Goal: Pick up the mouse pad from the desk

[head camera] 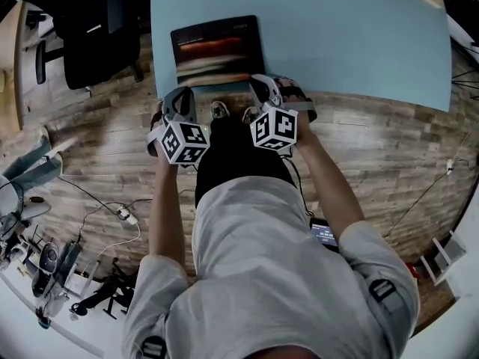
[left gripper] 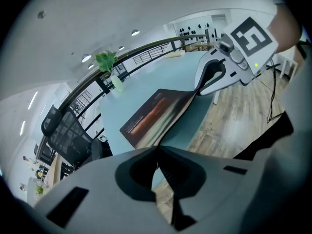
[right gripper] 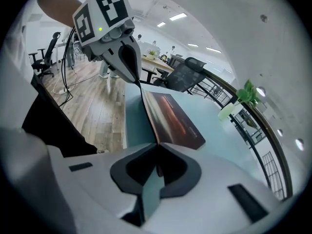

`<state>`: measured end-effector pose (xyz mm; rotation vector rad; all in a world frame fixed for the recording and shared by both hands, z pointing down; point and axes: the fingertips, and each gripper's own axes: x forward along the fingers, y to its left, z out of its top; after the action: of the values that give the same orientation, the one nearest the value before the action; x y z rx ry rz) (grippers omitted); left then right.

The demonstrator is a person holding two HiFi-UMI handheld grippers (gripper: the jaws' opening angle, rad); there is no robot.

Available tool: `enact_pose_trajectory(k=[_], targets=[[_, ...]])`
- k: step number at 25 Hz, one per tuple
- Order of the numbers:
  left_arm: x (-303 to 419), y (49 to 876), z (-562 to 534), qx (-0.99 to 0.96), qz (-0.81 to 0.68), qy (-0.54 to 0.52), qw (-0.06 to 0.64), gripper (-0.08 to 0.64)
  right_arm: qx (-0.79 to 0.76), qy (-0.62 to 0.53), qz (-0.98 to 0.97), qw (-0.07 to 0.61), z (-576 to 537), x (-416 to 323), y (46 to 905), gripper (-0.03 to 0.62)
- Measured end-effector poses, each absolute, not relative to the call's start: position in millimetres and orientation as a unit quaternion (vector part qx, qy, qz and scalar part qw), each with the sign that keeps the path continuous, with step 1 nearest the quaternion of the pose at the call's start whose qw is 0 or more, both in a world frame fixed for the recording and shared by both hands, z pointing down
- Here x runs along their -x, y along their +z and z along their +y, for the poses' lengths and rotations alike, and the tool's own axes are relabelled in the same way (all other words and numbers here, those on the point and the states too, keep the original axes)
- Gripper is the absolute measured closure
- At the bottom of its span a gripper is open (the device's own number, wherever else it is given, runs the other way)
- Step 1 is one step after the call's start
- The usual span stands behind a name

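The mouse pad [head camera: 217,51] is a dark rectangle with a reddish streaked print, at the near edge of the light blue desk [head camera: 344,36]. My left gripper [head camera: 185,92] is shut on its near left corner, and my right gripper [head camera: 262,82] is shut on its near right corner. In the left gripper view the mouse pad [left gripper: 156,113] runs from my left gripper [left gripper: 157,149] to the right gripper [left gripper: 204,84], its near edge raised off the desk [left gripper: 141,89]. The right gripper view has the mouse pad [right gripper: 173,118] pinched in my right gripper [right gripper: 157,146], with the left gripper [right gripper: 134,77] on the far corner.
A black office chair [head camera: 97,36] stands left of the desk. Cables [head camera: 112,215] and gear lie on the wood floor at the lower left. A green plant in a vase [left gripper: 108,65] stands at the desk's far side. The person's feet [head camera: 228,112] are at the desk's near edge.
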<state>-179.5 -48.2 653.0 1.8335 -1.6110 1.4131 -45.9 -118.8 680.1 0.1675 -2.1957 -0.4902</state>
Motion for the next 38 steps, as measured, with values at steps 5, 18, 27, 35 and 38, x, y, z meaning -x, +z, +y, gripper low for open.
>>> enact_pose_trajectory(k=[5,18,27,35,38], targets=[[185.0,644.2,-57.7,-0.643,-0.564,0.491,0.167,0.535,-0.070,-0.160,-0.888,0.426,-131.3,52.2,666.0,0.574],[206.1,607.7,-104.7,-0.665,-0.567,0.459,0.160,0.537,-0.096,-0.154,-0.883,0.432,-180.0,77.5,624.3,0.575],[226.2,582.6,-146.7,-0.683,-0.558,0.452,0.135,0.537,-0.117,-0.160,-0.879,0.434,-213.7,96.3,596.6,0.575],[233.7,563.5,-189.9,-0.711,-0.540,0.438,0.108,0.537,-0.133,-0.152,-0.880,0.430,-231.4,115.0,578.6,0.575],[234.0,561.7,-201.4,-0.721,-0.532,0.433,0.100,0.537,-0.142,-0.147,-0.878,0.432,-236.7,118.9,575.8,0.575]])
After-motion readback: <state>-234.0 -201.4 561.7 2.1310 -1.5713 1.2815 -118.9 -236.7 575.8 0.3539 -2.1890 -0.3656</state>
